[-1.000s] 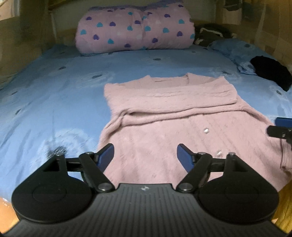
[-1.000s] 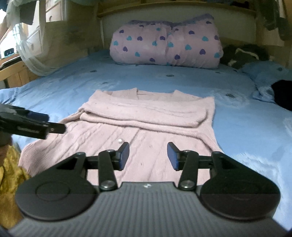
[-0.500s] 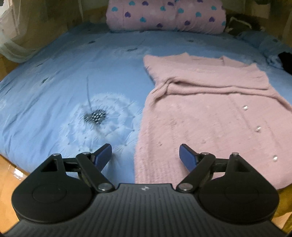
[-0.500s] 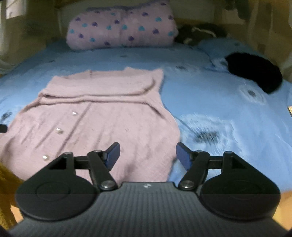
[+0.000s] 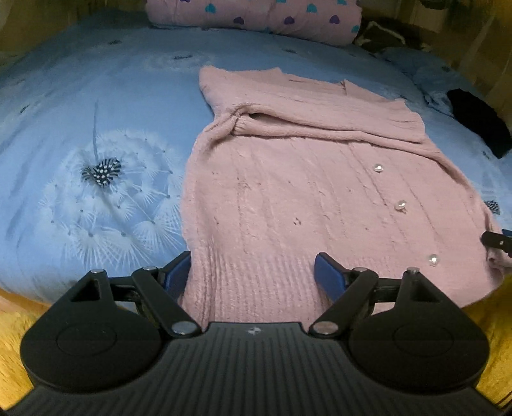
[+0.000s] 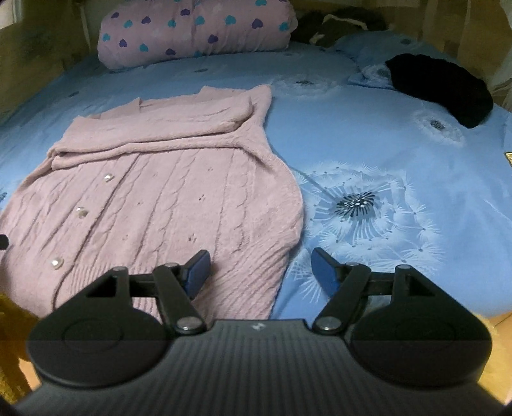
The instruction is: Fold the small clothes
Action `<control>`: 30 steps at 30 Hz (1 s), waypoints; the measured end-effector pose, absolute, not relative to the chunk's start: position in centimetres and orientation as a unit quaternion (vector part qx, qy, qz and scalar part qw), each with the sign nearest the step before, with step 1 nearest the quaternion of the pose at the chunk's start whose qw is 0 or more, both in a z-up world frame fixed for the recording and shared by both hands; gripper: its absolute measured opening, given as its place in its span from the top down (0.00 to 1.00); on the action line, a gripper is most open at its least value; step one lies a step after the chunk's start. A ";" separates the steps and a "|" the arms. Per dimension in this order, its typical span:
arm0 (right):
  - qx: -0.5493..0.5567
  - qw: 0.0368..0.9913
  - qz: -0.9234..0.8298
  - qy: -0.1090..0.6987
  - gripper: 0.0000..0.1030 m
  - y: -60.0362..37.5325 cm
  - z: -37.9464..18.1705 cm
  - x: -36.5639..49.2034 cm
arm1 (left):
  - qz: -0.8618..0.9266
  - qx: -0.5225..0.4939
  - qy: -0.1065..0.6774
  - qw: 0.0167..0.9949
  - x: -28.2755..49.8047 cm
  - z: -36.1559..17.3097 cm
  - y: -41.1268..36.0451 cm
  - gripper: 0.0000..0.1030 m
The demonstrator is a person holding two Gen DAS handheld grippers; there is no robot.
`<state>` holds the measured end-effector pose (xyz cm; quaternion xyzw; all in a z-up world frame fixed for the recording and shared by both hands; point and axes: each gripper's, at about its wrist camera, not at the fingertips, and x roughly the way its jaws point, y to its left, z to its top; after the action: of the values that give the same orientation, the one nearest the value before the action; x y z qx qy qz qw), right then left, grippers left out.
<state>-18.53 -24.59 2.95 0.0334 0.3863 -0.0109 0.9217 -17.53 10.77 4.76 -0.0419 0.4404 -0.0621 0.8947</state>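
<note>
Tongs first: I see my left gripper (image 5: 252, 272) spread wide and holding nothing, straddling the ribbed hem at the pink cardigan's (image 5: 320, 198) near left corner. My right gripper (image 6: 260, 265) is just as wide and empty at the cardigan's near right corner, one finger (image 6: 198, 267) over the knit, the other over the blue bedsheet (image 6: 368, 134). The cardigan lies flat on the sheet, sleeves folded across its chest. Beyond the cardigan sits a heart-print pillow (image 6: 195, 30); to its right, a black garment (image 6: 441, 86).

Both wrist views low at bed's foot edge, facing headboard; share cardigan (image 5: 320, 198) (image 6: 153, 204).
</note>
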 end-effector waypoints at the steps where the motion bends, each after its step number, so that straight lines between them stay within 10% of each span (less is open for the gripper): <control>1: 0.036 0.921 -0.009 0.388 0.30 -24.7 3.0 -18.5 | -0.065 -0.044 0.442 0.894 -17.6 4.8 10.8 0.18; 13: 0.111 0.900 0.083 0.414 0.31 -24.7 2.0 -17.7 | -0.056 -0.015 0.441 0.895 -16.5 3.4 10.2 0.18; 15: 0.108 0.900 0.087 0.412 0.33 -24.5 2.0 -17.7 | -0.054 -0.013 0.438 0.897 -16.5 3.4 10.1 0.26; 20: 0.110 0.903 0.096 0.404 0.75 -24.7 1.9 -17.9 | -0.042 -0.043 0.435 0.898 -16.4 3.8 11.0 0.58; 23: 0.123 0.903 0.106 0.397 0.79 -25.0 1.9 -17.8 | -0.054 -0.081 0.437 0.894 -16.3 4.0 11.6 0.80; 30: 0.178 0.907 0.149 0.351 0.81 -25.5 3.7 -17.5 | -0.082 -0.149 0.424 0.890 -16.2 5.0 12.0 0.84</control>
<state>-17.49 -25.48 3.67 0.1777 0.3510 0.1490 0.9072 -16.18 12.03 4.95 -0.1488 0.4237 -0.0817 0.8898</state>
